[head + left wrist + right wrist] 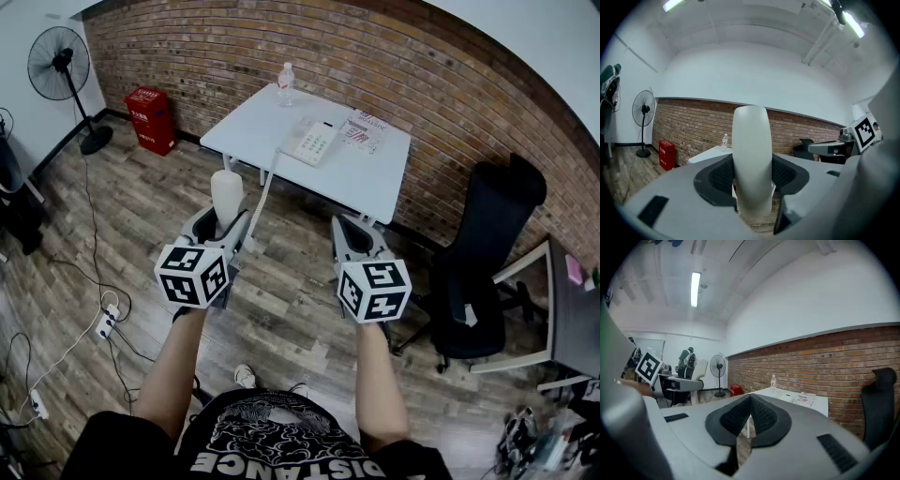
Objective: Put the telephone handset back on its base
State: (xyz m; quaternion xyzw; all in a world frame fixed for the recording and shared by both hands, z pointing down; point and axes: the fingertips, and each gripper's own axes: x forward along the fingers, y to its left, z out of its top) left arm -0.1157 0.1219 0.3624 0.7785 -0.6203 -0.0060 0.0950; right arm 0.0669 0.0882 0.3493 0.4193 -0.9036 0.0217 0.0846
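Note:
The white telephone handset (226,196) stands upright between the jaws of my left gripper (223,228), which is shut on it; its cord (265,192) runs up to the white telephone base (314,142) on the white table (375,178). In the left gripper view the handset (751,154) fills the gap between the dark pads (723,176). My right gripper (354,236) is held beside it, to the right, over the floor. Its jaws meet at the tip with nothing between them, as seen with the right gripper (750,414) in its own view.
A water bottle (285,84) and a printed sheet (364,131) lie on the table. A black office chair (487,253) stands right of it, a red box (152,119) and a fan (62,70) at the left by the brick wall. Cables and a power strip (110,321) cross the wooden floor.

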